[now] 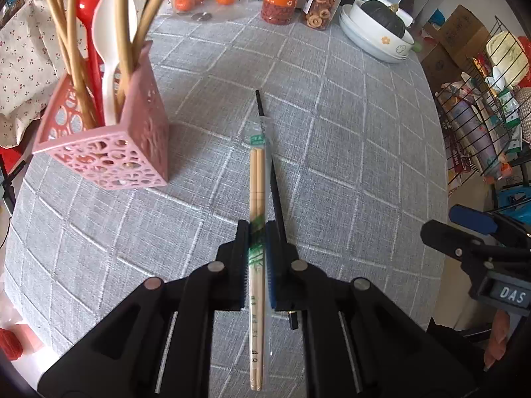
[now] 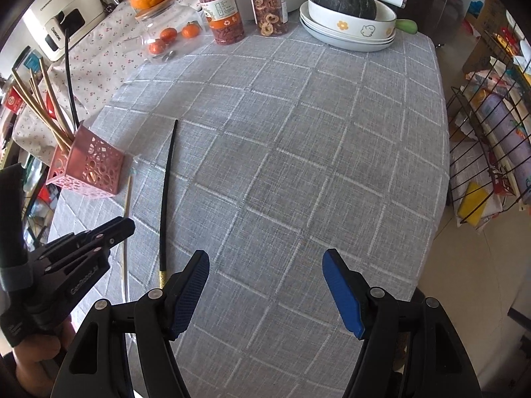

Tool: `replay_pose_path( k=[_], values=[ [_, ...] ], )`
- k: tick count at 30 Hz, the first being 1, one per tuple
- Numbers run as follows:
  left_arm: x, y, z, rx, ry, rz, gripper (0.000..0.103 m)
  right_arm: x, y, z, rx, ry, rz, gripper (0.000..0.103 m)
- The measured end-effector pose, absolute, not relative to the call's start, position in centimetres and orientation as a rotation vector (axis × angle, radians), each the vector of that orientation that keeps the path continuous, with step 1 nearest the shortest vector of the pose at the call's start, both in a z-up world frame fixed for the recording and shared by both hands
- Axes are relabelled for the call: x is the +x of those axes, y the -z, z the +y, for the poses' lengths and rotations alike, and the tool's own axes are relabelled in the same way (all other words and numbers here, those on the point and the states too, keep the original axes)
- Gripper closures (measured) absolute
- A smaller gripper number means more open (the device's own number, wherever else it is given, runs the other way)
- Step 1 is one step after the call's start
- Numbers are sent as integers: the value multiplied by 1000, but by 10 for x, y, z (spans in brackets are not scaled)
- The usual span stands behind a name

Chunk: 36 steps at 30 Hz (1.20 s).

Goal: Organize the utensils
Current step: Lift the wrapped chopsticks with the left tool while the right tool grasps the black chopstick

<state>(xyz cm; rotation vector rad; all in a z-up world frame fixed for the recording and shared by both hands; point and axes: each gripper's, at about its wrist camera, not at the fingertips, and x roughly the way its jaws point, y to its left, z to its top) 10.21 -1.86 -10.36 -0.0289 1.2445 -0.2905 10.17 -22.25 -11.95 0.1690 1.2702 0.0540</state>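
Left gripper (image 1: 257, 258): jaws clenched on a wrapped pair of bamboo chopsticks (image 1: 257, 179), gripped partway along its length. The pair runs forward between the pads, still in its clear sleeve with green print. Whether it is lifted off the cloth or resting on it cannot be told from the left wrist view.

Right gripper (image 2: 265, 293): jaws released, spread wide, nothing between the blue pads (image 2: 343, 293). It hangs over the near part of the tabletop (image 2: 298, 165), which is covered by a grey cloth with a white grid.

Black chopstick (image 2: 165, 199): lying flat on the cloth, just beside the wrapped pair on its right, gold band at its near end close to the right gripper's left pad.

Pink utensil holder (image 1: 106, 132): perforated, square, standing on the left of the tabletop, apart from the gripped pair. It holds several bamboo chopsticks (image 1: 73, 49), a red spoon (image 1: 91, 16) and a white spoon (image 1: 111, 49), all upright and leaning.

Far edge of the tabletop: two clear jars of dried food (image 2: 225, 10), a glass jar with small oranges (image 2: 169, 34), and stacked white dishes (image 2: 348, 33) carrying a dark green squash (image 2: 345, 0).
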Motion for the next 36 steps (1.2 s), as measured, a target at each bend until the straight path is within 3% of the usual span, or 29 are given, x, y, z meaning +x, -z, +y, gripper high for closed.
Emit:
replay_pose_path(
  k=[21, 23, 25, 27, 28, 36],
  values=[
    [83, 38, 54, -102, 298, 1045, 92, 166, 150, -141, 172, -176, 1331, 32],
    [81, 34, 61, -109, 291, 1034, 92, 176, 155, -135, 211, -192, 1335, 38],
    [79, 31, 66, -119, 285, 1023, 92, 185, 161, -128, 222, -201, 1340, 58],
    [79, 29, 70, -125, 276, 1014, 92, 193, 168, -123, 229, -203, 1340, 69],
    [78, 28, 72, -129, 272, 1010, 92, 197, 171, -121, 234, -206, 1340, 81],
    [83, 23, 74, -162, 274, 989, 92, 210, 188, -115, 233, -202, 1339, 93]
  ],
)
